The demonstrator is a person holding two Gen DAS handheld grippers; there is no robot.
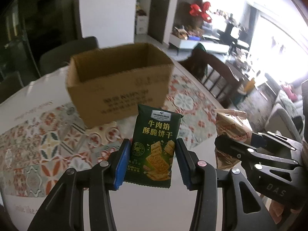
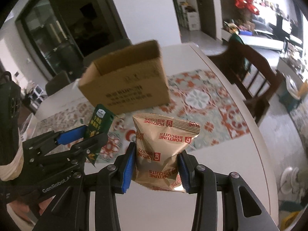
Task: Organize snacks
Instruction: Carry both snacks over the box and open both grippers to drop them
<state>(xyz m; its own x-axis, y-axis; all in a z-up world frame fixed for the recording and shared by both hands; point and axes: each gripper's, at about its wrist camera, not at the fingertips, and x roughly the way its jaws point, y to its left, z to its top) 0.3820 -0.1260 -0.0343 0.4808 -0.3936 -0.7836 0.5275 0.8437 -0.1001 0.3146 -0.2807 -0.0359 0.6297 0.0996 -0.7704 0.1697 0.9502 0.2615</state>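
We see a white worktop (image 1: 146, 207) with a patterned floral mat (image 1: 48, 144) spread across it. On the mat, at the far side, stands an open cardboard box (image 1: 119, 80), its inside hidden from us. A dark wooden chair (image 2: 256, 80) stands to the right of the worktop. Nearer us, our left tongs (image 1: 152, 163) are clamped on a green cracker packet (image 1: 154, 150), held upright above the worktop. Just to the right, our right tongs (image 2: 156, 165) grip a gold Fortune Biscuits pouch (image 2: 163, 144), also clear of the worktop.
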